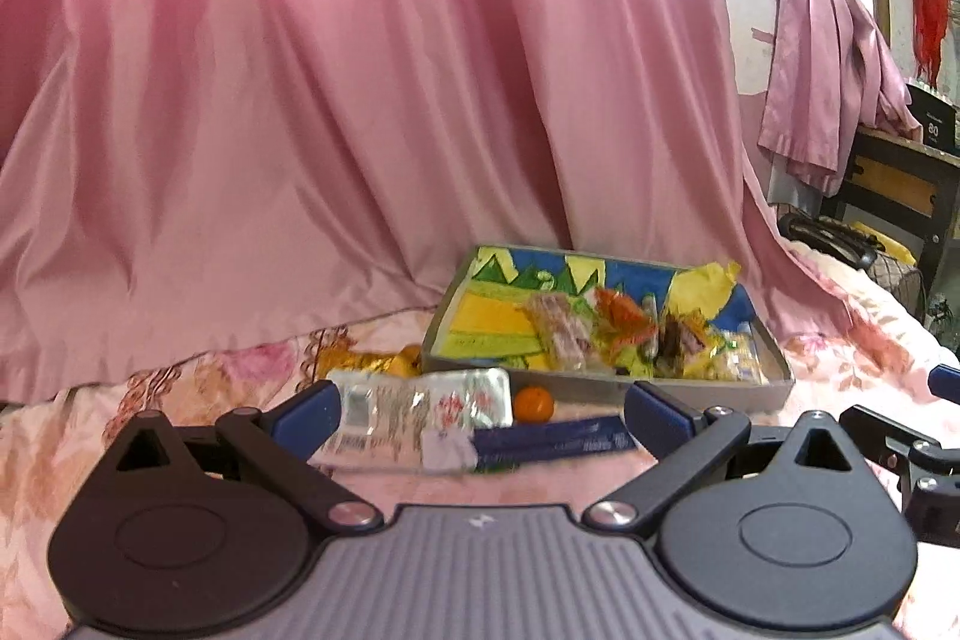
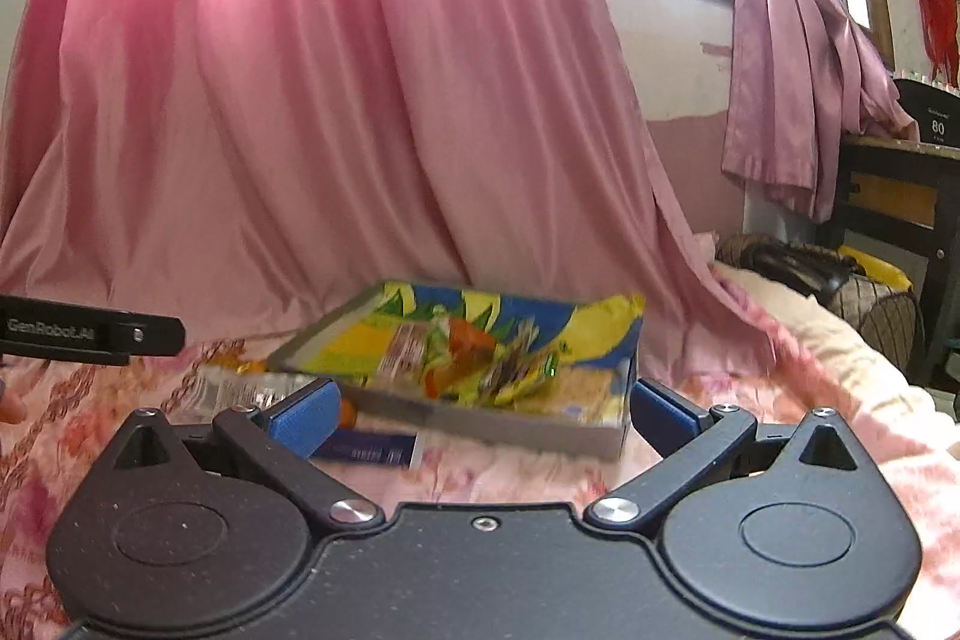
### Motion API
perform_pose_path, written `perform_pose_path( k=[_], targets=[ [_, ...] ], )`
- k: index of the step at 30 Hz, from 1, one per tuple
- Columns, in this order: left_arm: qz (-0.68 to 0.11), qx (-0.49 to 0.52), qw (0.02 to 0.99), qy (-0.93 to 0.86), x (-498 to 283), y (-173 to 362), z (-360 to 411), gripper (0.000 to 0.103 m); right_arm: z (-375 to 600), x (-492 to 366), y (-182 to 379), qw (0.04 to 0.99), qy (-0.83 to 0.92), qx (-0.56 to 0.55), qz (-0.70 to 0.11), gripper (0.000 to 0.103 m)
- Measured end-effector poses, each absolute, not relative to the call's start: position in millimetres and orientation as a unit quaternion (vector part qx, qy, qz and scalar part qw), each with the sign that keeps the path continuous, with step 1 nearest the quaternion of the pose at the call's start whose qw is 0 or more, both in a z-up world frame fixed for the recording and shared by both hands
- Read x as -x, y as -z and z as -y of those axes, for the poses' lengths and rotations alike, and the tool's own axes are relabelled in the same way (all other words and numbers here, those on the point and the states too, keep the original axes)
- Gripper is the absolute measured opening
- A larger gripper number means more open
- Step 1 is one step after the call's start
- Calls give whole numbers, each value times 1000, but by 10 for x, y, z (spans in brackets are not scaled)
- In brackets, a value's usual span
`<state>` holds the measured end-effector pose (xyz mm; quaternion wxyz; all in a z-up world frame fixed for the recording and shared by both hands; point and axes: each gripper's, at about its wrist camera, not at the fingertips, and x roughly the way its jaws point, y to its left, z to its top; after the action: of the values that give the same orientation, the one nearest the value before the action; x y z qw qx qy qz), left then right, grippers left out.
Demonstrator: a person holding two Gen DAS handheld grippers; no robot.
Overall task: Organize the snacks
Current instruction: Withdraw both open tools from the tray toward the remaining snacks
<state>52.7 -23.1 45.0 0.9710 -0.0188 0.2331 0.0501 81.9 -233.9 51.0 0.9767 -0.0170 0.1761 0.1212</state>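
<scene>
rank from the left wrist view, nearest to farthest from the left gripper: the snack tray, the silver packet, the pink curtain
1. silver packet: just ahead of the left gripper, between its open jaws.
2. snack tray: farther back, to the right.
3. pink curtain: farthest, hanging behind everything.

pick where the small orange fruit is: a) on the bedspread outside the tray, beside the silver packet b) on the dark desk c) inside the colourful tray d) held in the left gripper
a: the orange fruit lies on the bedspread in front of the tray, right of the silver packet.

Left claw (image 1: 480, 412) spread wide, empty; right claw (image 2: 483, 415) likewise.
</scene>
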Motion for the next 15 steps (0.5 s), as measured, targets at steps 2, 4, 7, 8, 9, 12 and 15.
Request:
perform_pose_path(
  k=[2, 4, 7, 8, 9, 12, 15],
  targets=[
    [-237, 17, 970, -51, -442, -414, 188, 103, 2328, -738, -478, 975, -121, 18, -185, 102],
    [-244, 17, 968, -51, -370, -369, 143, 103, 2316, -673, -442, 973, -120, 19, -196, 102],
    [-265, 19, 963, -45, -267, -265, 93, 103, 2285, -573, -371, 969, -120, 17, -216, 102],
    [-272, 16, 961, -43, -238, -227, 77, 103, 2273, -541, -350, 967, -122, 16, -221, 102],
    [-279, 13, 959, -41, -212, -190, 70, 103, 2259, -515, -329, 966, -124, 14, -228, 102],
    [-293, 5, 955, -36, -131, -100, 44, 103, 2193, -446, -283, 962, -131, 24, -237, 102],
    [-299, 3, 953, -40, -72, -62, 4, 103, 2127, -393, -267, 960, -138, 32, -241, 102]
  ],
)
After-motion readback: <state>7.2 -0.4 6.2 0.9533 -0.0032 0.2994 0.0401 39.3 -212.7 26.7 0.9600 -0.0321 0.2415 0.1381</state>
